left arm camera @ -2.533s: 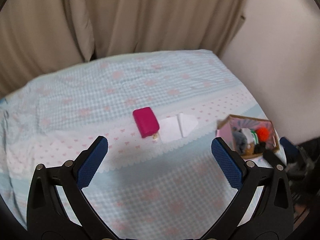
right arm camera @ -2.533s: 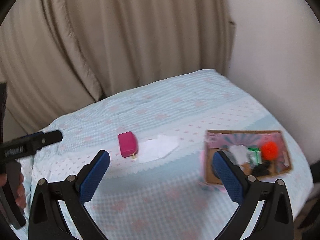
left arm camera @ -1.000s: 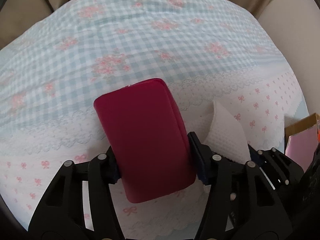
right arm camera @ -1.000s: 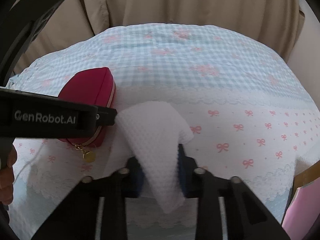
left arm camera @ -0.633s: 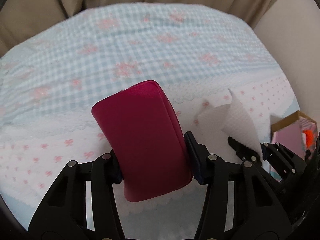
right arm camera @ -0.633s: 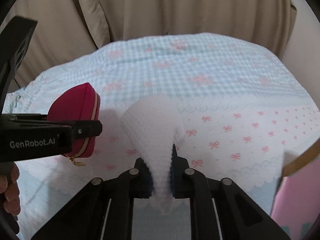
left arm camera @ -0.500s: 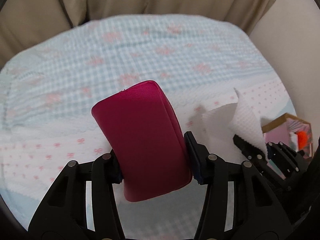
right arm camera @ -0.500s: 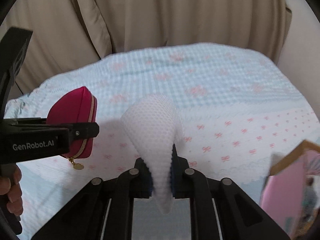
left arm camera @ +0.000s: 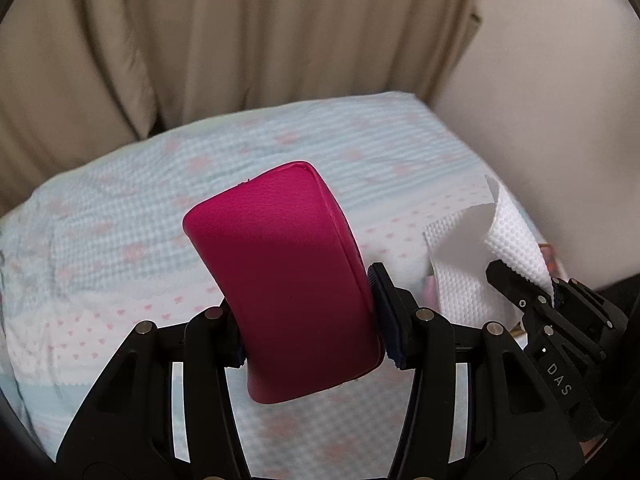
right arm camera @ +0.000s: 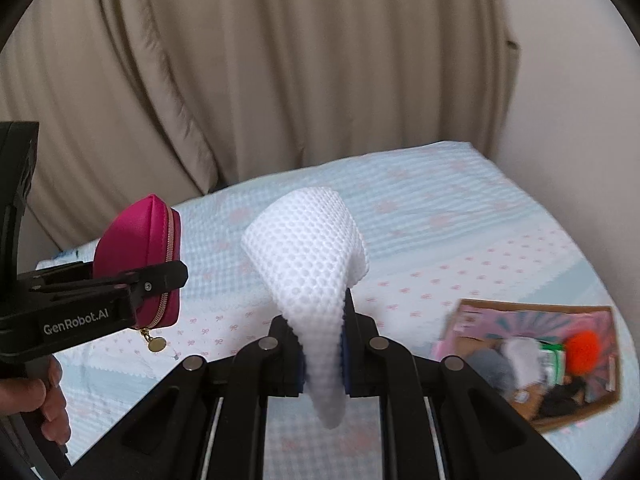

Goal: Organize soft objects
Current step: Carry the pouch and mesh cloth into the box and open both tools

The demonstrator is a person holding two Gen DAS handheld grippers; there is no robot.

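Grippers clamp pink pouch [left arm camera: 288, 280] (left) and white cloth [right arm camera: 312, 264] (right).

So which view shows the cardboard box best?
The right wrist view: the cardboard box lies open on the bed with its contents visible, though blurred. In the left wrist view only a sliver shows behind the white cloth.

A bed [right arm camera: 460, 216] carries everything, spread with a pale blue gingham cover [left arm camera: 120, 216] printed with pink flowers and bordered by a white band of small pink bows. Only an open cardboard box [right arm camera: 532, 316] lies on it, near the bed's right edge, holding assorted small items.
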